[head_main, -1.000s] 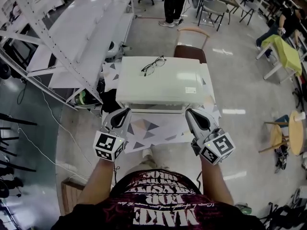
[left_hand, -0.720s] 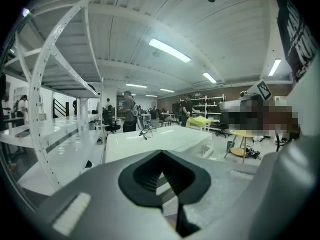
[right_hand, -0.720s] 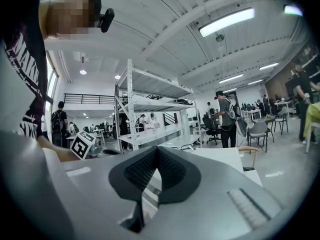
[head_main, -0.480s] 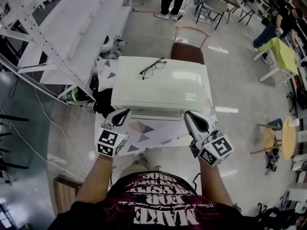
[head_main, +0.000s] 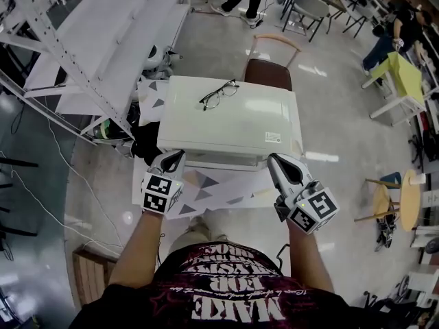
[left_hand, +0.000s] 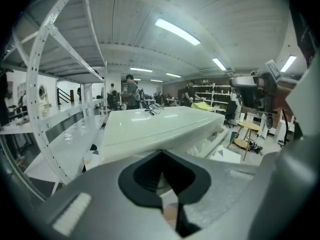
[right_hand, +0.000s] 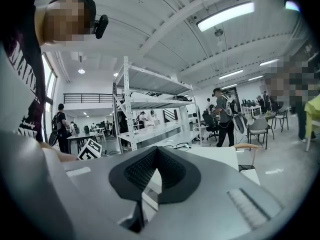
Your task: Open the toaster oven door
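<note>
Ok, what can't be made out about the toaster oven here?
Door and handle: the head view looks down on the toaster oven, whose top hides them; in the left gripper view the left gripper blocks most of the front.
Whether the door is open: same reason.
Label on top, head view: print too small.

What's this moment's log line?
left gripper shut, empty, front-left of white boxy toaster oven | right gripper shut, empty, front-right | door closed | black-rimmed eyeglasses on top
</note>
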A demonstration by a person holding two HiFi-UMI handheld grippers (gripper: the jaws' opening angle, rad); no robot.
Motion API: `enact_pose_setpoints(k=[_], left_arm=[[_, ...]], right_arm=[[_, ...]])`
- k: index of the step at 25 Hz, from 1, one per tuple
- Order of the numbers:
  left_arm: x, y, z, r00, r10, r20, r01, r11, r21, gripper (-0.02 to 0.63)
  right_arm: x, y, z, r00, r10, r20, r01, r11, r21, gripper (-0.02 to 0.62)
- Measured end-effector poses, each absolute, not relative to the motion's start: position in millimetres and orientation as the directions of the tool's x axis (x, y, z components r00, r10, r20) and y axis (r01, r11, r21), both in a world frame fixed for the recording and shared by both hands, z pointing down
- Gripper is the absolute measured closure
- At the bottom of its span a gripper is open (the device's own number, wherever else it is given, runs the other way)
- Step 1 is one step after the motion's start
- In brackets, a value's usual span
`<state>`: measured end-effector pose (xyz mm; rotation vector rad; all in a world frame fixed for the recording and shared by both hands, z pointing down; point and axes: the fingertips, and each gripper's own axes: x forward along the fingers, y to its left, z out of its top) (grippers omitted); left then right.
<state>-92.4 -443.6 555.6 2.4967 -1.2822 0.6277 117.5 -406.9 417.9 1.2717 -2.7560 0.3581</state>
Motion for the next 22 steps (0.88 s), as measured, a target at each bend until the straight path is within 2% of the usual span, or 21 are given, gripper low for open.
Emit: enact_pose_setpoints(k=[5,22], left_arm=[[-89,-437,559,0.506,-0.679,0.532,-0.809,-0.587,0.02,0.604],[-93,-411,563,0.461,-0.761,0.457,-0.846,-0.533,-0.034,0.605]], right_arm=[[129,-402,407,-0.644,-0.749,0.155,-0.764,0.624,-0.164,0.569],[178,-370,397,-0.614,-0.778,0.137,-0.789,0.595,-0.155,0.569]])
